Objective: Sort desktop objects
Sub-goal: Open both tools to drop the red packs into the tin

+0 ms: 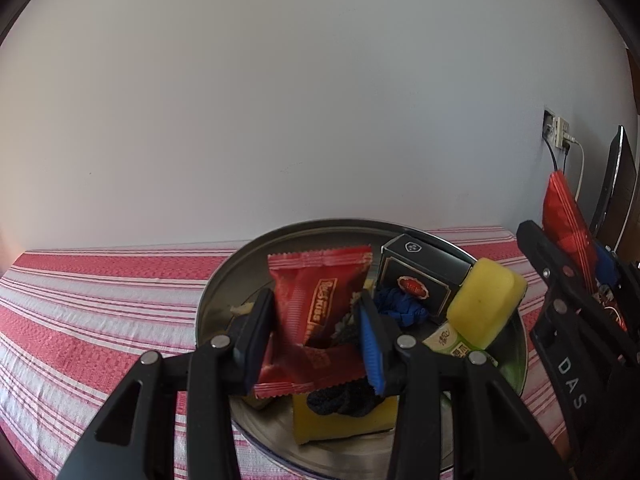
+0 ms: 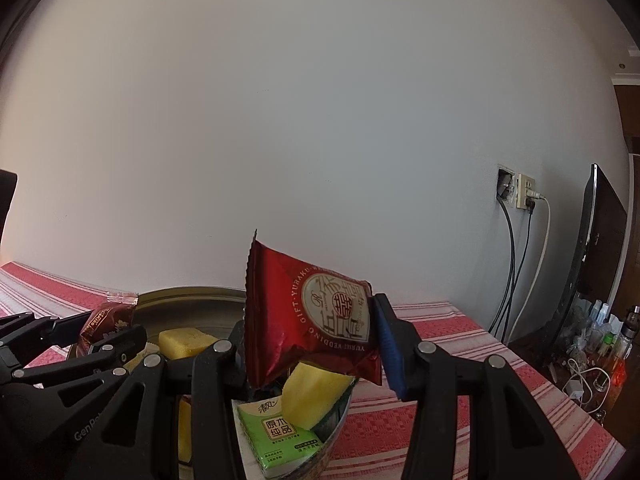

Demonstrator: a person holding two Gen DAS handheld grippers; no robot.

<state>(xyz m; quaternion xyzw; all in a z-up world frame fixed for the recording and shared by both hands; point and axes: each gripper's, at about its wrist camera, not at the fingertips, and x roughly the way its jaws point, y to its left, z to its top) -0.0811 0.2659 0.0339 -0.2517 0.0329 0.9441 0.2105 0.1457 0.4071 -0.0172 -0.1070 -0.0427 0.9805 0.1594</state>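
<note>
the left gripper (image 1: 316, 340), nearest the lens, is holding a red snack packet (image 1: 316, 304) between its pads, jaws narrowed onto the crinkly foil; the packet is standing upright, long axis rising from the fingers, hanging just over the round metal tray (image 1: 224, 280). a second red packet (image 1: 308, 372) is lying flat beneath it in the tray. the right gripper (image 2: 312, 340) is likewise clamping a dark red foil pouch (image 2: 312, 316) printed with a cream emblem, upright and tilted slightly, above the tray's right rim.

going from big to small: the red and white striped cloth (image 1: 100, 300) is covering the table, woven and soft looking; the tray is sitting on it, shiny and shallow; inside are lying a black cardboard box (image 1: 420, 272), yellow sponges (image 1: 486, 304), spongy and rounded, a green tissue pack (image 2: 276, 436), glossy and flat, and a blue knitted tangle (image 1: 402, 304).

both packets are already lifted clear, so i'd judge the coming move is carrying them sideways, each hand to its own side, the left one having the open cloth nearer.
</note>
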